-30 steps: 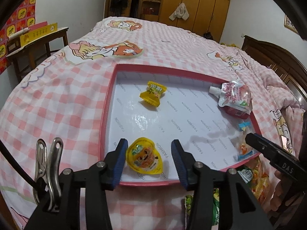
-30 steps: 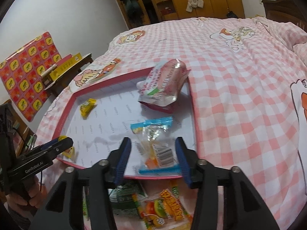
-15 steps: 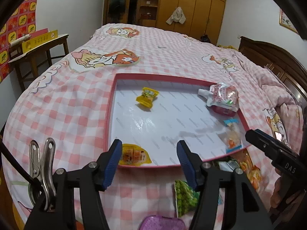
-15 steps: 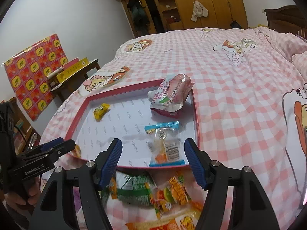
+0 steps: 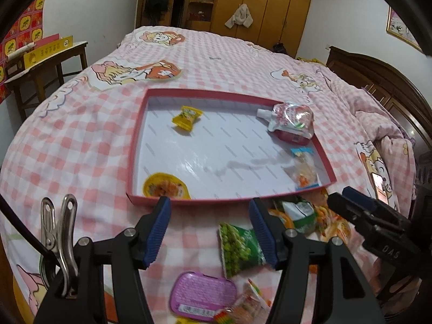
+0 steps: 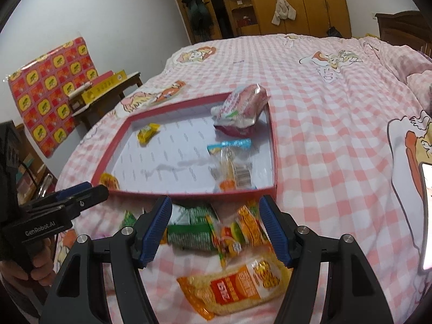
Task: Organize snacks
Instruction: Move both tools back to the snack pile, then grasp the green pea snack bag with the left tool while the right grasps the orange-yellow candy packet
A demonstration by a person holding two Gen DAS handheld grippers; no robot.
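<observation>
A red-rimmed white tray (image 5: 140,124) (image 6: 273,145) lies on the bed. In it are a yellow jelly cup (image 5: 165,186), a yellow candy (image 5: 186,117) (image 6: 147,132), a pink spouted pouch (image 5: 293,122) (image 6: 243,108) and a clear blue-edged packet (image 5: 305,170) (image 6: 233,164). Loose snacks lie in front of the tray: a green pea bag (image 5: 240,245), a purple tin (image 5: 202,295), green and orange packets (image 6: 194,229) and an orange noodle pack (image 6: 237,286). My left gripper (image 5: 210,229) is open and empty above the bed before the tray. My right gripper (image 6: 216,229) is open and empty over the loose packets.
The pink checked bedspread (image 6: 337,124) surrounds the tray. A wooden side table (image 5: 46,62) stands at the left, wardrobes (image 5: 264,8) at the back, a dark headboard (image 5: 378,81) at the right. A phone (image 6: 426,216) lies at the right edge.
Both grippers have pulled back from the tray toward the near edge of the bed. The left one has left the jelly cup in the tray's near-left corner, the right one the clear packet.
</observation>
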